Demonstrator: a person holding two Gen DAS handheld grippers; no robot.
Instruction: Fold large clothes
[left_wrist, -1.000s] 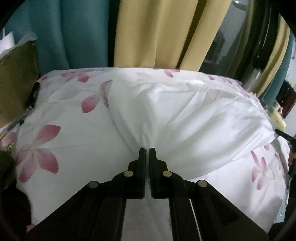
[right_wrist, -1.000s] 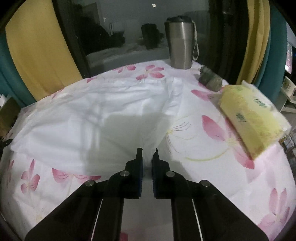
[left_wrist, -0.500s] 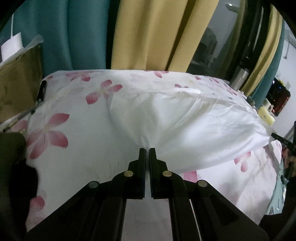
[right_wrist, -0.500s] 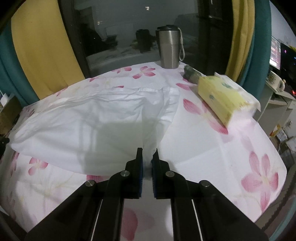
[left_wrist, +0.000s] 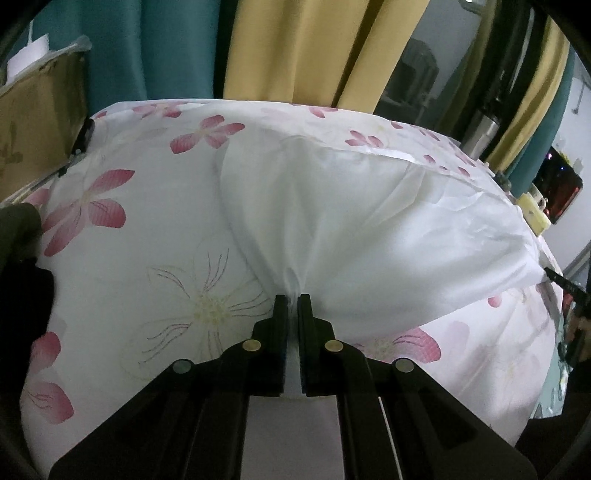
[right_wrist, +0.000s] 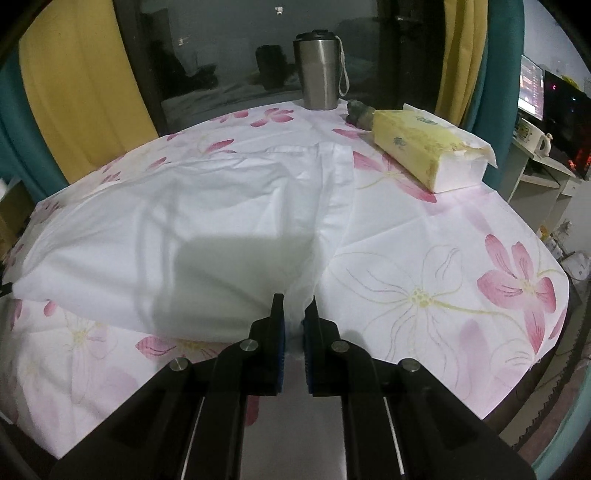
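Observation:
A large white garment (left_wrist: 369, 229) lies across a table covered with a white cloth printed with pink flowers (left_wrist: 110, 258). My left gripper (left_wrist: 292, 298) is shut on the garment's near left corner, and the fabric gathers into its jaws. In the right wrist view the same white garment (right_wrist: 207, 229) spreads leftward. My right gripper (right_wrist: 293, 298) is shut on its near right corner, fabric pinched between the blue pads. Both corners are lifted a little above the tablecloth (right_wrist: 443, 277).
A steel tumbler (right_wrist: 320, 70) stands at the table's far edge. A yellow tissue pack (right_wrist: 424, 147) lies at the back right beside a small dark object (right_wrist: 360, 110). A cardboard box (left_wrist: 37, 122) sits left. Yellow and teal curtains hang behind.
Both grippers have pulled back toward me with the garment's corners held. The garment's near edge has slid closer to the table's front, and more tablecloth shows beyond it.

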